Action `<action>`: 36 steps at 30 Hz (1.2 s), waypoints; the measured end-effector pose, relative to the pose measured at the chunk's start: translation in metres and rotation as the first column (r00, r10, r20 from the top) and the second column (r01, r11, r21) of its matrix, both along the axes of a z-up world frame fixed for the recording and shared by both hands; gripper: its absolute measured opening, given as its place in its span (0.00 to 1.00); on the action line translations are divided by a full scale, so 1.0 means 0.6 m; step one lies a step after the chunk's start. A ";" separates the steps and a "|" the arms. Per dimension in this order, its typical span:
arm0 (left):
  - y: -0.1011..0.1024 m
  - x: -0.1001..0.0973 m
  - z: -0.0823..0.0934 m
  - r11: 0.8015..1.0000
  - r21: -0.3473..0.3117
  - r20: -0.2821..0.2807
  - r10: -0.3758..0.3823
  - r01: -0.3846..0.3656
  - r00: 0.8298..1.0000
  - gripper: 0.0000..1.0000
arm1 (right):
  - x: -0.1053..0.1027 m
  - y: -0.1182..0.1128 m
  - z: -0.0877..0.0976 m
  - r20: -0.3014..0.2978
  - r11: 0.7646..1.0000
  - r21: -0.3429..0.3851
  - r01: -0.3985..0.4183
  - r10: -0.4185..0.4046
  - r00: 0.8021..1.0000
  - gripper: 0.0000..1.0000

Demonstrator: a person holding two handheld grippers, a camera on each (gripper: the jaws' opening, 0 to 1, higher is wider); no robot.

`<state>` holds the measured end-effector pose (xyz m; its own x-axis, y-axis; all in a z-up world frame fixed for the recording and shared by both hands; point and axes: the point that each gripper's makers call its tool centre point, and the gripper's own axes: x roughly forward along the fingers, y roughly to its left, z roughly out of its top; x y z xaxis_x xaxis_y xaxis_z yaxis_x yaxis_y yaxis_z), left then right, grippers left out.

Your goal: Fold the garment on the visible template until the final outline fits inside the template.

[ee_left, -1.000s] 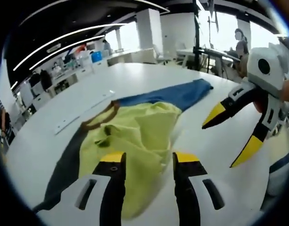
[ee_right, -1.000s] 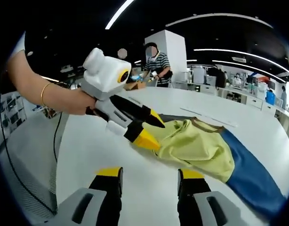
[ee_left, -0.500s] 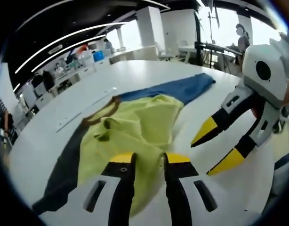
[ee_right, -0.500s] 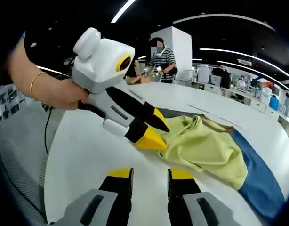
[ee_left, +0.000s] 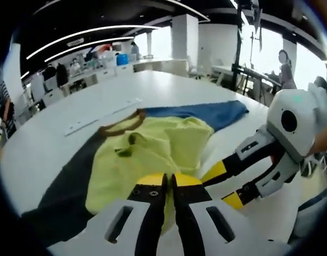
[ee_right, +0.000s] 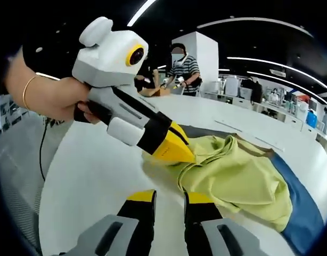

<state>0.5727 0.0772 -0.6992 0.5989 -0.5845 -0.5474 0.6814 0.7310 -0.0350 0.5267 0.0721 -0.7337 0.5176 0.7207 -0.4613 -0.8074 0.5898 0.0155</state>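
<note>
**Observer:** Where is the garment, and how far along is the fold?

**Operator:** The garment point(ee_left: 153, 146) lies in a rumpled heap in the middle of the white worktop point(ee_left: 57, 144). It is yellow-green with a brown collar point(ee_left: 118, 128) and a long blue part point(ee_left: 206, 112) stretched out flat away from me. A dark flat sheet point(ee_left: 73, 176) lies under its near side; I judge that to be the template, though I cannot make out its full outline. I read the task as barely started: the cloth is bunched, not squared, and the blue part runs well past the dark sheet. All the folding proper is left.

**Observer:** And the tools?

**Operator:** My left tool point(ee_left: 168, 181) has its yellow tips pressed together on the near edge of the yellow cloth, so I take it as clenched on the garment; the right gripper view shows those tips point(ee_right: 177, 152) pinching a raised fold. My right tool point(ee_right: 169, 197) sits just beside that edge over bare worktop, its jaws nearly together with a narrow gap and nothing between them.

**Observer:** How will the material handle?

**Operator:** It looks like thin, soft knit, creasing easily and draping limp. I expect it to slide on the smooth worktop. A pale strip point(ee_left: 102, 114) lies beyond the collar.
</note>
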 end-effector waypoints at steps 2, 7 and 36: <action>0.004 0.001 0.002 1.000 -0.004 -0.001 0.006 -0.006 1.000 0.02 | 0.006 0.002 0.000 0.001 1.000 0.002 0.007 -0.007 1.000 0.16; 0.014 0.004 0.007 0.999 -0.020 0.003 0.028 -0.028 1.000 0.02 | 0.015 0.005 -0.007 -0.010 1.000 0.002 0.012 -0.012 1.000 0.13; 0.093 0.008 0.079 0.986 -0.115 0.053 0.129 -0.122 0.990 0.01 | 0.022 -0.015 0.060 -0.067 0.989 0.124 0.082 -0.074 0.995 0.00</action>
